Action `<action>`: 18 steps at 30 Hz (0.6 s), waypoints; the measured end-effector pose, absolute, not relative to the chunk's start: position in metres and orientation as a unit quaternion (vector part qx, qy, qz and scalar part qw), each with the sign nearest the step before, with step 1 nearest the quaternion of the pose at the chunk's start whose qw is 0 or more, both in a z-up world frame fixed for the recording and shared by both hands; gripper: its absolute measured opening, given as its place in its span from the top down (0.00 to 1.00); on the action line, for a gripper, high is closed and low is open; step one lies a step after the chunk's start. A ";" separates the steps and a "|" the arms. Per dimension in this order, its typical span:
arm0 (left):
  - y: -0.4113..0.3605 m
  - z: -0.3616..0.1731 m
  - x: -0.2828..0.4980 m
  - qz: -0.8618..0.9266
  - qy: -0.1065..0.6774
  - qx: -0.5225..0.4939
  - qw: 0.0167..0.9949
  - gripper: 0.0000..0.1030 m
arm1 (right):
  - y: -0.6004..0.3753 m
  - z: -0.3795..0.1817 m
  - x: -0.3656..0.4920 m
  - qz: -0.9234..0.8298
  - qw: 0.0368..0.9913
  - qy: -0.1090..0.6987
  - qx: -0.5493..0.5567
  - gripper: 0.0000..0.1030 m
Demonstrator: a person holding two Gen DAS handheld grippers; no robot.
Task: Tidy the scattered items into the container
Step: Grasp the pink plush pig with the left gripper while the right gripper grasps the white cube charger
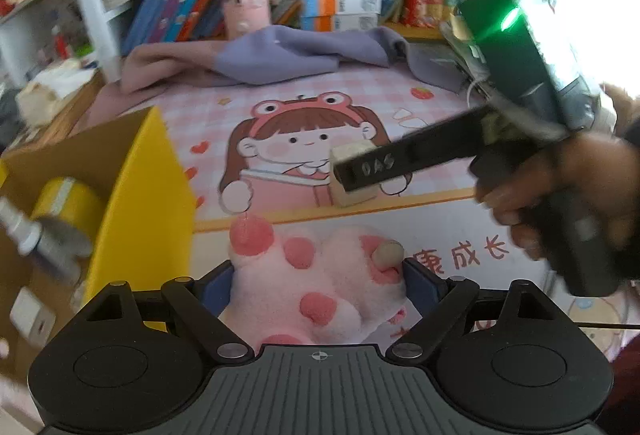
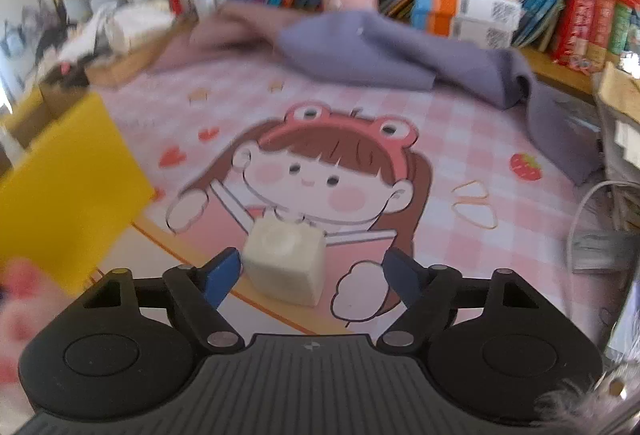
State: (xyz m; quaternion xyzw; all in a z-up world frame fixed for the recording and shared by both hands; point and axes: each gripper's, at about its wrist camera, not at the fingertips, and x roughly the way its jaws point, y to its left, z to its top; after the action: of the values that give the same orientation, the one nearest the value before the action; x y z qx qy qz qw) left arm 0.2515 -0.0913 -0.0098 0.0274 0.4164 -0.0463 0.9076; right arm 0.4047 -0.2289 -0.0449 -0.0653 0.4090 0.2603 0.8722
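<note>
Plush paw point(image 1: 320, 283) sits clamped in the left gripper point(image 1: 318, 275), beside the yellow box point(image 1: 148, 195) for dropping. Right gripper point(image 2: 312, 271) straddles the cream cube point(image 2: 286, 263), jaws apart, not yet pinching.

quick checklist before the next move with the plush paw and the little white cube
1. Pink plush paw sits between the left gripper fingers: ok.
2. Left pads pressing firmly on the plush: cannot tell.
3. White cube lies between the right gripper fingers: ok.
4. Right fingers closed on the cube: not ok, a gap shows at the right finger.
5. Yellow box open, with room: ok.
6. Both grippers apart from each other: ok.
</note>
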 end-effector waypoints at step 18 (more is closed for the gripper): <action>-0.089 0.010 0.231 -0.072 0.386 0.039 0.919 0.14 | -0.240 -0.033 0.375 0.275 0.873 0.401 -0.048 0.69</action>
State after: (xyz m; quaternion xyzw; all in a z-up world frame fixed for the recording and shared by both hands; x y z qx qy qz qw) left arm 0.2309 -0.0893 0.0095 0.0389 0.3861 -0.0719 0.9188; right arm 0.3746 -0.2399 -0.0335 -0.0484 0.4006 0.2746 0.8728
